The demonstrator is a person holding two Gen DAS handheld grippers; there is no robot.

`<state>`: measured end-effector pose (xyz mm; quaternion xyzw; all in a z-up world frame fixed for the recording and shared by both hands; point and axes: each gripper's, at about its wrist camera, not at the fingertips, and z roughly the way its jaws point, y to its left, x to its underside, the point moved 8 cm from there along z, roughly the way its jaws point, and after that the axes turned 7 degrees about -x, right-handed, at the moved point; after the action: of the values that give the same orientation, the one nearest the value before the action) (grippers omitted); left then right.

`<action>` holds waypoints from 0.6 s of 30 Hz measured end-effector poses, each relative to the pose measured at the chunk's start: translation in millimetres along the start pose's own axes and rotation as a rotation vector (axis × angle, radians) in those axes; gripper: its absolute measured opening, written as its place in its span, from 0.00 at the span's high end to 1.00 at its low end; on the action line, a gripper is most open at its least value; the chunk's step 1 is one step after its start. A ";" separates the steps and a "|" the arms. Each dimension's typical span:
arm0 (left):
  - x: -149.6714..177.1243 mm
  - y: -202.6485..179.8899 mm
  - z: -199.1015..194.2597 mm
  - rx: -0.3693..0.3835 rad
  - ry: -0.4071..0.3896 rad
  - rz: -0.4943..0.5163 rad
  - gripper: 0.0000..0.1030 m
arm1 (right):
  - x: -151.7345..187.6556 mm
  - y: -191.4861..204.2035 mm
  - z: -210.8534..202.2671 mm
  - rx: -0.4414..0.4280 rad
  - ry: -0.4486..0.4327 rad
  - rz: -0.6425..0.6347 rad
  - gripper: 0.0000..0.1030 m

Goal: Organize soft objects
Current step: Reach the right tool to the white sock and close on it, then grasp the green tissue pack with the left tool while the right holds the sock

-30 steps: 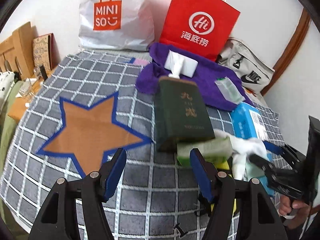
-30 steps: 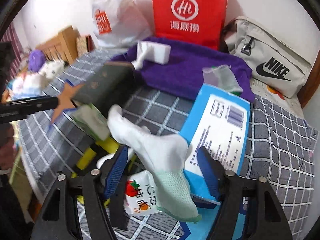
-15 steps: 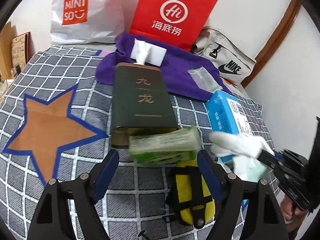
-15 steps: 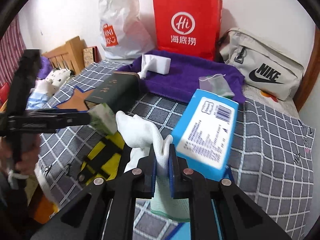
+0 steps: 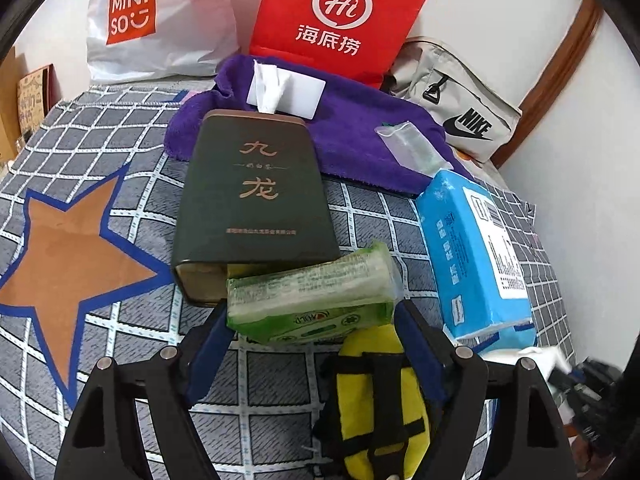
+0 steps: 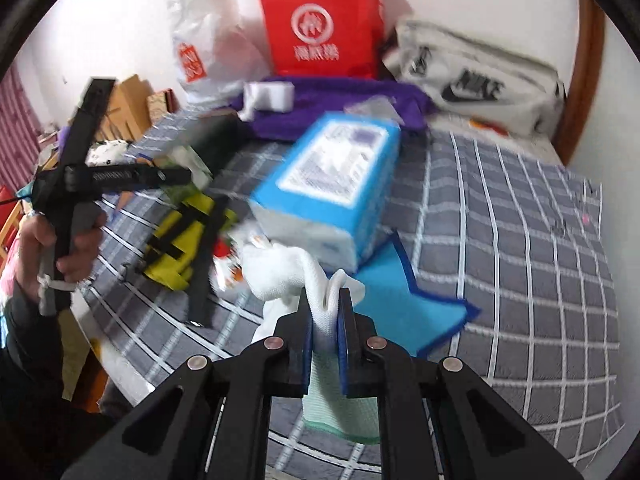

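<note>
Since a second ago the right gripper (image 6: 325, 322) has clamped the white sock (image 6: 288, 270) at lower centre, while the left gripper (image 5: 314, 334), jaws wide and empty, straddles the green tissue pack (image 5: 312, 296) lying crosswise just ahead.

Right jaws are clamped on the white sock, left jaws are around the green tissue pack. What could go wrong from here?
1. The white sock lies against the blue tissue pack; pulling it with the right gripper could drag or tip that pack.
2. The green tissue pack leans on the dark green box and overlaps the yellow pouch; the left gripper, closing, might snag the pouch too.
3. The grippers work close together and could collide.
</note>
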<state>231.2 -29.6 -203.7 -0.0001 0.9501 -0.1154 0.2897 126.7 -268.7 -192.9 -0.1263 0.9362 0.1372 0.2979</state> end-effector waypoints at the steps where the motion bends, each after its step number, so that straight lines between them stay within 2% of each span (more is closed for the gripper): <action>1: -0.7 0.0 1.6 0.006 0.003 -0.014 0.23 | 2.9 -2.2 4.1 0.003 0.007 0.006 0.90; 6: -2.5 1.1 9.4 0.010 0.030 -0.063 0.23 | 9.2 -5.3 27.6 -0.010 0.037 0.027 0.87; 8: -2.8 -0.3 13.0 0.000 0.046 -0.075 0.23 | 9.3 -6.8 32.5 -0.005 0.042 0.030 0.83; 11: -2.9 -2.5 17.8 -0.019 0.064 -0.080 0.23 | 11.4 -6.9 36.3 -0.028 0.055 0.041 0.55; 12: -2.8 -3.1 19.7 -0.021 0.071 -0.084 0.23 | 12.2 -6.8 38.7 -0.028 0.060 0.045 0.41; 13: -3.0 -3.6 21.2 -0.021 0.073 -0.088 0.23 | 12.2 -6.6 41.0 -0.030 0.058 0.048 0.36; 18: -1.8 -1.4 18.2 -0.005 0.059 -0.094 0.34 | 8.8 -2.1 45.0 -0.016 0.020 0.049 0.36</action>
<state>242.6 -34.9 -217.1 -0.0421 0.9575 -0.1265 0.2557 143.9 -257.1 -233.8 -0.1072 0.9408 0.1509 0.2841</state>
